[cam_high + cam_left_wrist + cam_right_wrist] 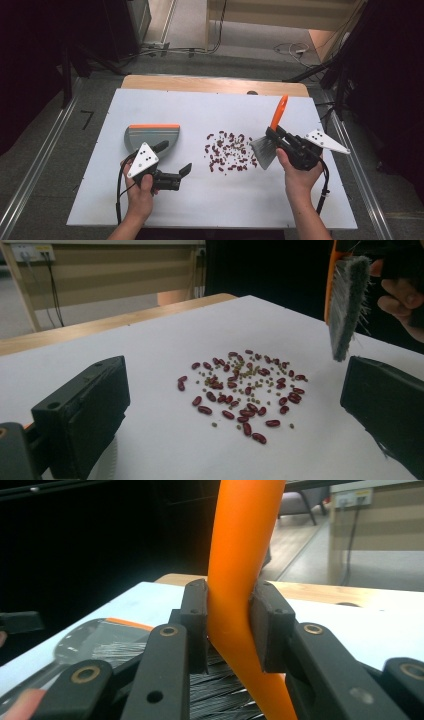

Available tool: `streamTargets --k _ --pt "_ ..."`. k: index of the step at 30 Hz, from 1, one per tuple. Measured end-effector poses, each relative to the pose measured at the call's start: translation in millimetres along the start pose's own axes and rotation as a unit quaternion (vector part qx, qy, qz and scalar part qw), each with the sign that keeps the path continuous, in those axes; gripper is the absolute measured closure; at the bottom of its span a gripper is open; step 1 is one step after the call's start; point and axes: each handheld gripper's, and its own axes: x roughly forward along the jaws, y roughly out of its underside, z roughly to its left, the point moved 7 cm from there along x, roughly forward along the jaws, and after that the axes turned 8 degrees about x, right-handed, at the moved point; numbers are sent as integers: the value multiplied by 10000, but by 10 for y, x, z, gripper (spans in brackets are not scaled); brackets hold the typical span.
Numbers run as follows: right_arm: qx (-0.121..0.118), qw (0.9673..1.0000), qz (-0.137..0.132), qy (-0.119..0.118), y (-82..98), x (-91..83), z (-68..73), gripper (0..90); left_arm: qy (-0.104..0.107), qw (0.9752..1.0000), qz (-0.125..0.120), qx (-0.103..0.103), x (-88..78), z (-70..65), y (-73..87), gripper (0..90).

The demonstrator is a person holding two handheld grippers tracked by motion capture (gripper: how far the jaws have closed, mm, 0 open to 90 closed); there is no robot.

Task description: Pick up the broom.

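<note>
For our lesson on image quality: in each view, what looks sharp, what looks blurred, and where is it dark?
High view: even light on the white table, its surroundings dark. Left gripper view: scattered red beans sharp, the near black jaws soft. Right gripper view: orange brush handle close and slightly soft, a black background at left.

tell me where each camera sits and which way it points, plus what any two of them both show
High view: above the person's side, looking forward and down on the white table; both forearms, left gripper, right gripper.
Left gripper view: rides the left gripper, looking between its open jaws across the beans toward the brush.
Right gripper view: rides the right gripper, jaws clamped on the brush's orange handle, dustpan beyond.
Shared: high and left gripper views both show beans and brush.
</note>
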Motion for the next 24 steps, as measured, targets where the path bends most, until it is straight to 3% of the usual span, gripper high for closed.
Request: streamTargets --k 8,11,17,20,21,24 --pt "-84 9997 89 -195 91 111 236 691 331 9994 23 -3 159 -187 -62 0" --pt "-132 9995 135 -243 129 151 300 692 457 9989 88 108 251 -278 -73 17" --pt "-171 9993 156 -306 157 197 374 691 622 9980 85 118 335 -343 -121 17" --pt "-209 9991 154 -334 170 215 431 692 845 9964 86 49 368 -403 -146 17" --pt "-228 9990 141 -354 173 221 445 692 1058 9944 13 -22 383 -449 -163 17" --pt "-231 9989 159 -383 191 236 483 692 1214 9926 -7 -41 412 -497 -172 17"
